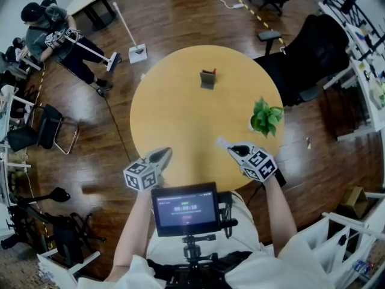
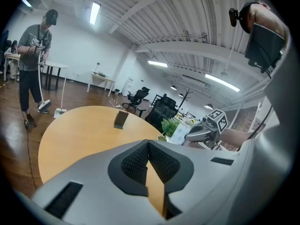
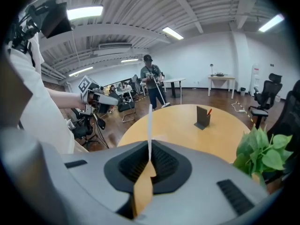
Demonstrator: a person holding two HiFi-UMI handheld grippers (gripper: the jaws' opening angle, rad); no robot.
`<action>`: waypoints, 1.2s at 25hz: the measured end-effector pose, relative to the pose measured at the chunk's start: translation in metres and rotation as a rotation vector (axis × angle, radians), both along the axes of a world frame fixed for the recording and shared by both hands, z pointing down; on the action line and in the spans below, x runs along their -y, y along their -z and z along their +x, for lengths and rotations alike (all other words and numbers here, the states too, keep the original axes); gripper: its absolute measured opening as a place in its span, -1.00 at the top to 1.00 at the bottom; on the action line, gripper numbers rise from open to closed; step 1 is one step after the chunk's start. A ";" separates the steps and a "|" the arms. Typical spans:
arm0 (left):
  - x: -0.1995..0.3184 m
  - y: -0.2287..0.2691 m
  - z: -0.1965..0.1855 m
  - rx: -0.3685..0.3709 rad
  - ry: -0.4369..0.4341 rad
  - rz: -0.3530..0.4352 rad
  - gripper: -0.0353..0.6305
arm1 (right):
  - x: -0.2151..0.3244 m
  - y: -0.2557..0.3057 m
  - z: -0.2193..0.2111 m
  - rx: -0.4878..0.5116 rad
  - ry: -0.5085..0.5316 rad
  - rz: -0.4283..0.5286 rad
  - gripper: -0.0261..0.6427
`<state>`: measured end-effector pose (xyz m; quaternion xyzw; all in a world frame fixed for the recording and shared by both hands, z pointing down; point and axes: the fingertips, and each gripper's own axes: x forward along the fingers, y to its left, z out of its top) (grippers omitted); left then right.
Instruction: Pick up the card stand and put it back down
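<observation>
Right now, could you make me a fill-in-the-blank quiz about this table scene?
1. The card stand sits on a ____ wooden table.
2. The right gripper is shut on a thin white ____.
3. The left gripper is shut and holds ____.
4. A potted ____ stands by the table's edge.
Missing words: round; card; nothing; plant.

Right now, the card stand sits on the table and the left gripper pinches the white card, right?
No: the right gripper pinches the white card, as the right gripper view shows. The card stand does sit on the table.
</observation>
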<state>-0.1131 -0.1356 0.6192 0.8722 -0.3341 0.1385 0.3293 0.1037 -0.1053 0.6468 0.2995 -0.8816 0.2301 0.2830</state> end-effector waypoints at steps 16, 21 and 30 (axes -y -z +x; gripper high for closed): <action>-0.008 -0.030 -0.002 0.029 0.012 -0.045 0.89 | -0.003 -0.057 -0.008 -0.036 0.057 -0.056 0.86; -0.013 -0.041 -0.002 0.044 0.014 -0.057 0.89 | -0.001 -0.070 -0.014 -0.030 0.075 -0.067 0.86; -0.022 -0.055 -0.001 0.072 0.023 -0.072 0.89 | -0.001 -0.110 -0.011 -0.023 0.077 -0.107 0.86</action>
